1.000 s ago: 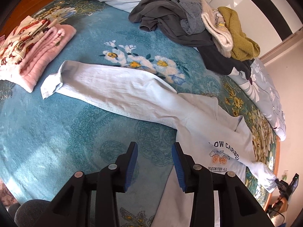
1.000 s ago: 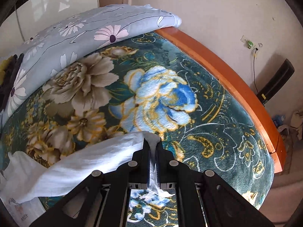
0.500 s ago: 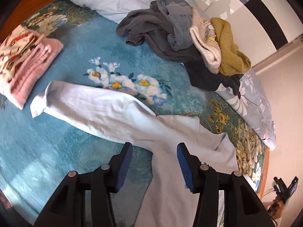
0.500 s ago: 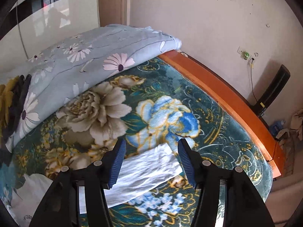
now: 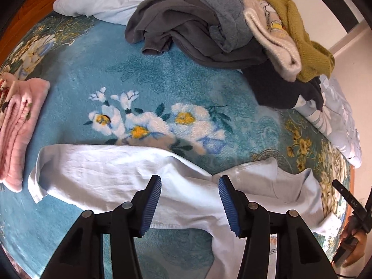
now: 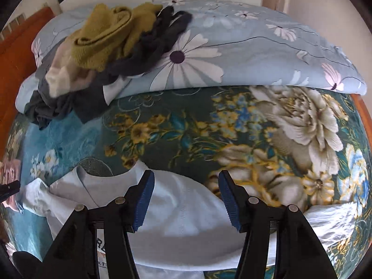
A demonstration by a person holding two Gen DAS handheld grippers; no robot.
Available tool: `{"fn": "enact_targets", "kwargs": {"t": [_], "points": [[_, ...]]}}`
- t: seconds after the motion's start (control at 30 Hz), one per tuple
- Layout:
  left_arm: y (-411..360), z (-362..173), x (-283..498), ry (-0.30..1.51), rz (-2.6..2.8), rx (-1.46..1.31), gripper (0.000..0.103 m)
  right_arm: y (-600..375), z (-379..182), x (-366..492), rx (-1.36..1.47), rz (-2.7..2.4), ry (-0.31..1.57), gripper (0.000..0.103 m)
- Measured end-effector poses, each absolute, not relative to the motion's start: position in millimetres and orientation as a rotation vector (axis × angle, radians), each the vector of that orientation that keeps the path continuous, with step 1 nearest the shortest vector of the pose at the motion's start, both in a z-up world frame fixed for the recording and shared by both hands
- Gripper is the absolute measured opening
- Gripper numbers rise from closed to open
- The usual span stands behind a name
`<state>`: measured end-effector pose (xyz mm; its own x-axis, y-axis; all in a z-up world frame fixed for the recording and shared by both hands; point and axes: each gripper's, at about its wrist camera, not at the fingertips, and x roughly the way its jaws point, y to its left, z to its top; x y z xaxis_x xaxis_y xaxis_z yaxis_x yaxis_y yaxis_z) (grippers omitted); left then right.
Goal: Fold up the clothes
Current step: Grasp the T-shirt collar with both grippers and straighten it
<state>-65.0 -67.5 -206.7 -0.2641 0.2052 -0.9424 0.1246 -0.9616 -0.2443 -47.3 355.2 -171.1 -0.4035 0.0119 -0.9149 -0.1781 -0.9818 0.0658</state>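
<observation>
- The light blue long-sleeved shirt (image 5: 121, 176) is lying spread face-up on the teal floral bedspread (image 5: 190, 74), filling the lower half of the left wrist view and the lower left and centre of the right wrist view (image 6: 181, 211).
- Long axis: sleeve to sleeve, it is running across the left wrist frame from the cuff (image 5: 37, 186) at lower left, past the collar (image 5: 267, 174) right of centre, to the far sleeve at the right edge; the collar is pointing toward the top of the frame, the body is dropping out of the bottom edge.
- Progress, my call: this shirt is only laid out, both sleeves are stretching sideways, no fold is started; sleeves in, then body fold, are all left.
- Left gripper (image 5: 189, 203) is hanging released over the sleeve near the shoulder, jaws apart, having just been opening, cloth below them but nothing pinched.
- Right gripper (image 6: 186, 201) is hanging released over the other shoulder, jaws having just been opening, sleeve let go, pads not pressing cloth.
- Done pile: folded pink clothes (image 5: 18, 125) are sitting at the left edge.
- Left to do: a heap of unfolded clothes (image 5: 209, 28), grey, cream, mustard and dark, is waiting at the top, partly on the daisy-print quilt (image 6: 255, 51).
- A hand (image 5: 353, 244) is showing at the lower right edge of the left wrist view.
</observation>
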Motion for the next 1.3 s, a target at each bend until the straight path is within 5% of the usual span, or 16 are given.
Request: {"fn": "enact_targets", "kwargs": {"t": [0.5,0.77,0.87,0.93,0.97,1.03,1.17,1.3], "points": [[-5.7,-269.4,-93.2,0.196,2.277,-1.767,0.056,327.5,-245.5,-84.5,-1.964,2.353,0.007,0.059],[3.3,-270.8,-87.6,0.162,2.214,-1.686,0.057,314.0,-254.0,-81.9,-1.985,2.353,-0.083,0.058],[8.1,-271.3,-79.2,0.247,2.198,-1.633,0.054,309.1,-253.7,-76.7,-2.006,2.378,-0.107,0.051],[7.0,-271.1,-79.3,0.218,2.176,-1.635,0.037,305.3,-255.0,-73.9,-2.021,2.383,-0.141,0.043],[7.2,-270.6,-79.6,0.211,2.163,-1.642,0.017,303.3,-255.0,-72.9,-2.024,2.384,-0.151,0.032],[8.6,-270.7,-78.2,0.219,2.141,-1.645,0.001,297.1,-254.6,-71.8,-2.023,2.378,-0.196,0.009],[7.4,-256.5,-80.8,0.313,2.252,-1.562,0.0,290.2,-245.2,-75.6,-1.949,2.395,-0.256,0.002],[-7.3,-236.4,-101.4,0.31,2.422,-1.515,0.0,310.9,-216.5,-88.5,-1.726,2.453,-0.079,0.001]]}}
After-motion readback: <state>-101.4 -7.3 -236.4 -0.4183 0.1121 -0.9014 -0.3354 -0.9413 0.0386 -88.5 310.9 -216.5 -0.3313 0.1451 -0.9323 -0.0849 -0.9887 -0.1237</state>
